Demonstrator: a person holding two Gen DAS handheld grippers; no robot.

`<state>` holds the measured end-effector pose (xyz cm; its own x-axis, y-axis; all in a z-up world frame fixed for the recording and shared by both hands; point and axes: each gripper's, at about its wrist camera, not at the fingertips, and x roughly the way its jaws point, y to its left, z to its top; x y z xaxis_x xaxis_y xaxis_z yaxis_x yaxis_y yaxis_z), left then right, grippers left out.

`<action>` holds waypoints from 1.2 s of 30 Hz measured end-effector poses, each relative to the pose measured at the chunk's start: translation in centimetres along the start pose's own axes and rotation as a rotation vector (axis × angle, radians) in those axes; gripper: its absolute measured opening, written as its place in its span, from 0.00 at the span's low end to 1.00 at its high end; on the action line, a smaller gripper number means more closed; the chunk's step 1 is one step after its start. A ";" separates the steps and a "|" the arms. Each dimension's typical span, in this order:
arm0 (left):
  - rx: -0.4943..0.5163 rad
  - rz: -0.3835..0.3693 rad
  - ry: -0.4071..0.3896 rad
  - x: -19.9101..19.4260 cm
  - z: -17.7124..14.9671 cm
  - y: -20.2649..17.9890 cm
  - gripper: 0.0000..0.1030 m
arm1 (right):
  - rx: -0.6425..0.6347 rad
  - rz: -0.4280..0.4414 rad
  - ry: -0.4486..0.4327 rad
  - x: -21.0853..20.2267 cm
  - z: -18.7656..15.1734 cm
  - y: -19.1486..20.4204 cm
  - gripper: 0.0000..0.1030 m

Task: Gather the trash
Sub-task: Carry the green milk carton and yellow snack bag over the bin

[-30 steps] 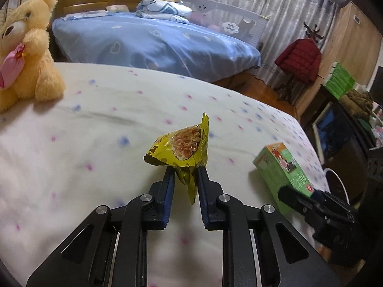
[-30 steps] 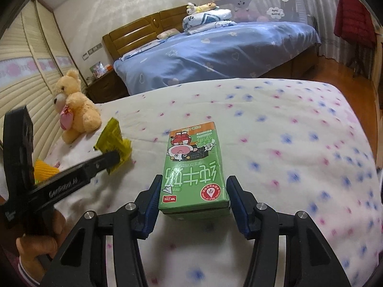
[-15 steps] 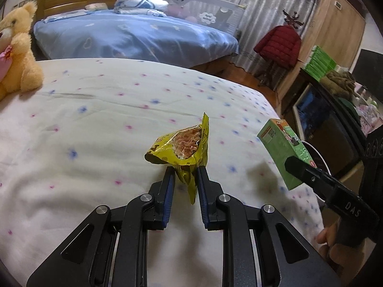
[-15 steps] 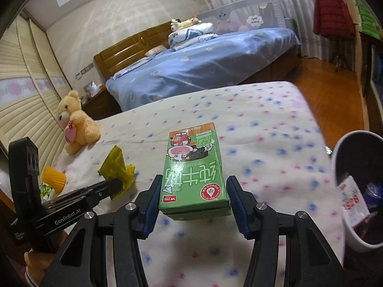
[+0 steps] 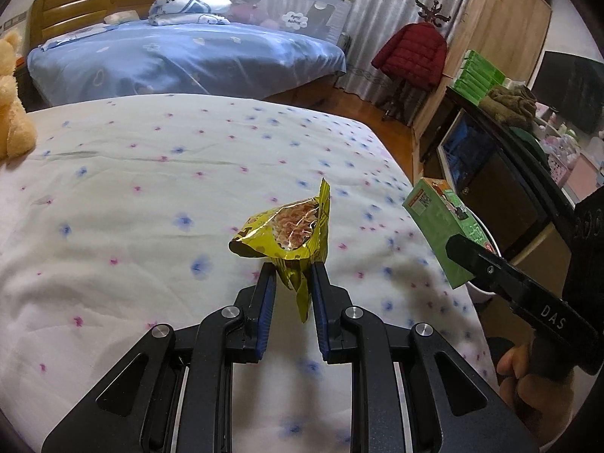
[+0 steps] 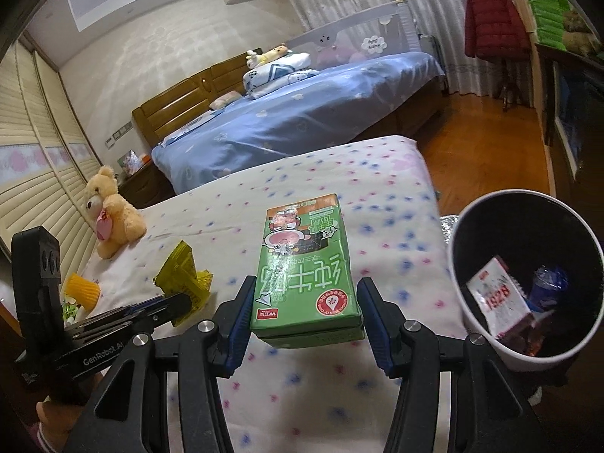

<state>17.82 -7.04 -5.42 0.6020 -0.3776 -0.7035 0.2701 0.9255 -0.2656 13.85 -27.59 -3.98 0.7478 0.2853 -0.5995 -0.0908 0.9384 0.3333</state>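
Note:
My left gripper (image 5: 291, 275) is shut on a crumpled yellow snack wrapper (image 5: 287, 232) and holds it above the flowered bedspread (image 5: 151, 196). My right gripper (image 6: 305, 290) is shut on a green milk carton (image 6: 305, 264), held above the bed near its right edge. The carton also shows in the left wrist view (image 5: 441, 226). The wrapper also shows in the right wrist view (image 6: 185, 275). A white trash bin (image 6: 528, 279) with a dark inside stands to the right of the carton and holds several wrappers.
A teddy bear (image 6: 111, 211) sits on the far left of the bed. A yellow cup (image 6: 81, 288) lies near the left edge. A blue bed (image 5: 181, 56) stands behind. A red jacket (image 5: 411, 53) hangs on a stand. A dark cabinet (image 5: 490, 173) stands right of the bed.
Both grippers have moved right toward the bed's edge with their loads. The trash bin has come fully into the right wrist view. The teddy bear has slid toward the left.

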 end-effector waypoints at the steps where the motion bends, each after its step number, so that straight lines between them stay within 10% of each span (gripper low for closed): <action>1: 0.004 -0.003 0.001 0.0 0.0 -0.3 0.17 | 0.003 -0.003 -0.002 -0.2 -0.1 -0.2 0.52; 36: 0.160 -0.092 0.042 1.8 -0.3 -7.9 0.17 | 0.087 -0.061 -0.032 -3.6 -1.2 -5.3 0.52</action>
<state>16.49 -14.99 -4.78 0.5380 -0.4555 -0.7093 0.4403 0.8694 -0.2243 10.91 -33.36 -4.47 0.7711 0.2203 -0.5974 0.0121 0.9330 0.3597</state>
